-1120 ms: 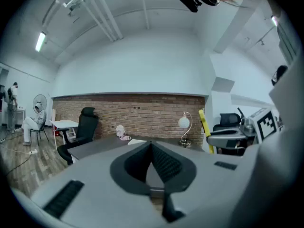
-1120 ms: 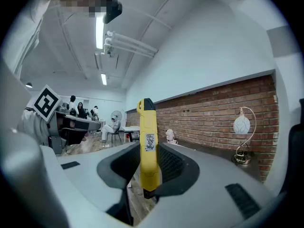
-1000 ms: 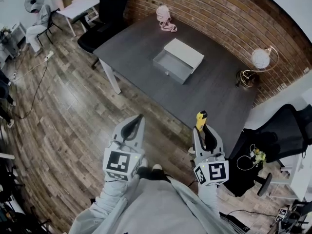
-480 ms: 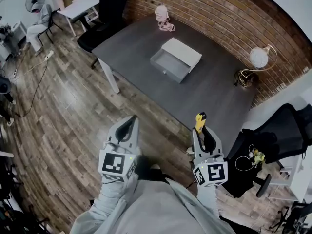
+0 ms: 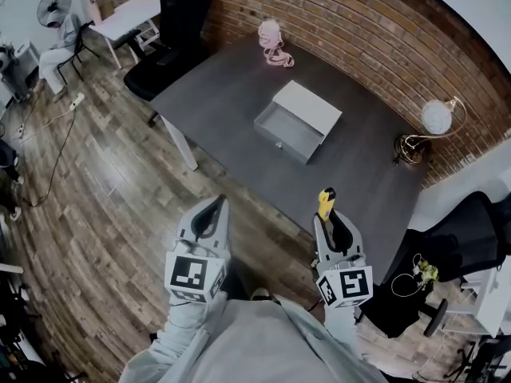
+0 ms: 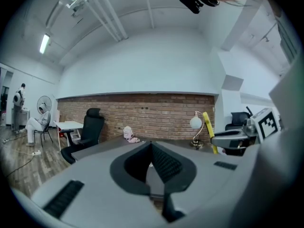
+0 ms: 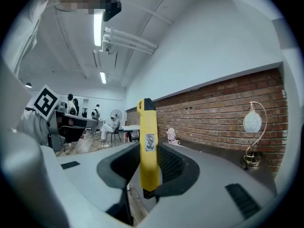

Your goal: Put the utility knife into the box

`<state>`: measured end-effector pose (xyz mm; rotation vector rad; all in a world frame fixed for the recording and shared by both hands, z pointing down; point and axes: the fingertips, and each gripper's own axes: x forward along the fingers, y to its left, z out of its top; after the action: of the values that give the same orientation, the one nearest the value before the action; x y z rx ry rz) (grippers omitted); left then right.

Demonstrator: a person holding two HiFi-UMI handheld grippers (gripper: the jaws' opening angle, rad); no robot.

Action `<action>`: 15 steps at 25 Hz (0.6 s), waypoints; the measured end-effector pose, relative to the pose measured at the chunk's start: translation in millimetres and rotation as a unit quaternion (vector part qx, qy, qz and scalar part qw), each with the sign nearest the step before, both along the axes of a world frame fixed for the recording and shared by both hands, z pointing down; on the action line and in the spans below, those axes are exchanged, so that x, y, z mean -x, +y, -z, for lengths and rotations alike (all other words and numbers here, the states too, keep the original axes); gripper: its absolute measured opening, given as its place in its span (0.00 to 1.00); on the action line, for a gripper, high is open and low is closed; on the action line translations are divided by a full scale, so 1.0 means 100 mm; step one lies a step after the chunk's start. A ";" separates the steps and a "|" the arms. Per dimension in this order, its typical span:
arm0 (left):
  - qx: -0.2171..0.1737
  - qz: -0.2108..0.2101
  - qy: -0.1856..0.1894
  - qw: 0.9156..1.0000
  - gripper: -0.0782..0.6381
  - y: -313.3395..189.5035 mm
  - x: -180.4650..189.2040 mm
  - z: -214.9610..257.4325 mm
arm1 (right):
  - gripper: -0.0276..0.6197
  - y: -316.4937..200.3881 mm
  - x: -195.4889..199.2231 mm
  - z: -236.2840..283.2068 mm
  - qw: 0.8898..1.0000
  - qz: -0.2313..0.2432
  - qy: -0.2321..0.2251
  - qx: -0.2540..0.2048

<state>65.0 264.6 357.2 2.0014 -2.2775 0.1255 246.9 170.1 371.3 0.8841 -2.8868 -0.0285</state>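
The utility knife (image 7: 147, 146) looks smooth plastic (table (image 5: 231, 102) matt, wall (image 5: 359, 30) brick).

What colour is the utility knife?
The utility knife is yellow, black-tipped; clearest in the right gripper view.

Globe lamp (image 5: 435, 118) and pink bundle (image 5: 271, 38) — on grey table (image 5: 223, 110).

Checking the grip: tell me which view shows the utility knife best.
Right gripper view: the yellow utility knife stands upright, clamped between the jaws. Head view shows only its tip above the right gripper; left gripper view, a thin yellow strip.
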 end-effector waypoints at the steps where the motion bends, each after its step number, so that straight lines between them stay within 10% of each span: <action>1: 0.000 -0.002 -0.001 1.000 0.13 -0.09 0.12 0.02 | 0.24 -0.08 0.12 0.01 1.000 -0.002 0.000 0.000; 15: 0.012 -0.039 0.004 0.999 0.13 -0.97 1.50 -0.04 | 0.24 -0.88 1.42 -0.01 0.999 -0.041 0.014 0.009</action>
<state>-85.1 167.6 361.5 2.0752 -2.1819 0.1507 104.5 82.2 372.2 0.9885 -2.8186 -0.0064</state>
